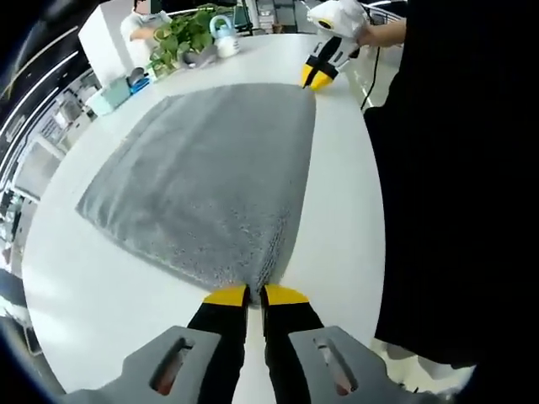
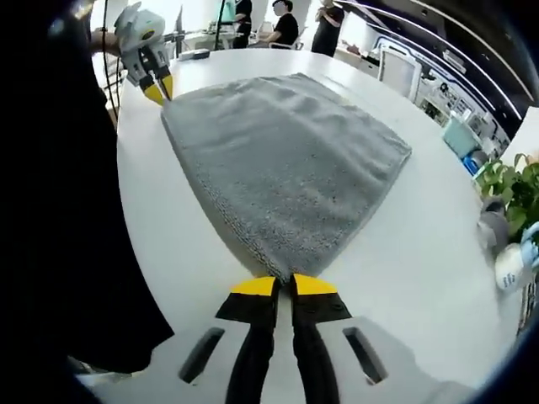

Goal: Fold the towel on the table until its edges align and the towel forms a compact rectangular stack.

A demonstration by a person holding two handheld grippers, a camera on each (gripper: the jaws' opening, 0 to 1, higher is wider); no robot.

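Left gripper view looks across a white worktop [image 1: 84,286] to its far edge, where a leafy green plant [image 1: 181,34] stands with a small pale blue watering can [image 1: 223,34] just beside it; what the plant stands in is too small to tell. Near them sits a pale green box [image 1: 109,97] with something blue at its side, its contents not readable. In the right gripper view the same plant [image 2: 514,189] shows at the right edge, with a grey pot [image 2: 491,227] and the white and blue can [image 2: 514,265] close by, and a pale green box [image 2: 461,135] further along the worktop [image 2: 421,269].

A grey towel [image 1: 210,177] lies spread flat on the worktop, one layer, its pile looking nubbly and its hem visible along the near edges. The left tongs [image 1: 254,295], black with yellow tips, are closed narrow on the near corner of the towel, which puckers into small folds where it is pinched. The right tongs [image 1: 316,77] are at the neighbouring corner, along the same edge, beside a person in dark clothing.

In the right gripper view the right tongs [image 2: 285,284] are pressed narrow on the corner of the towel [image 2: 286,160], and the left tongs [image 2: 157,88] grip the far corner on that side.
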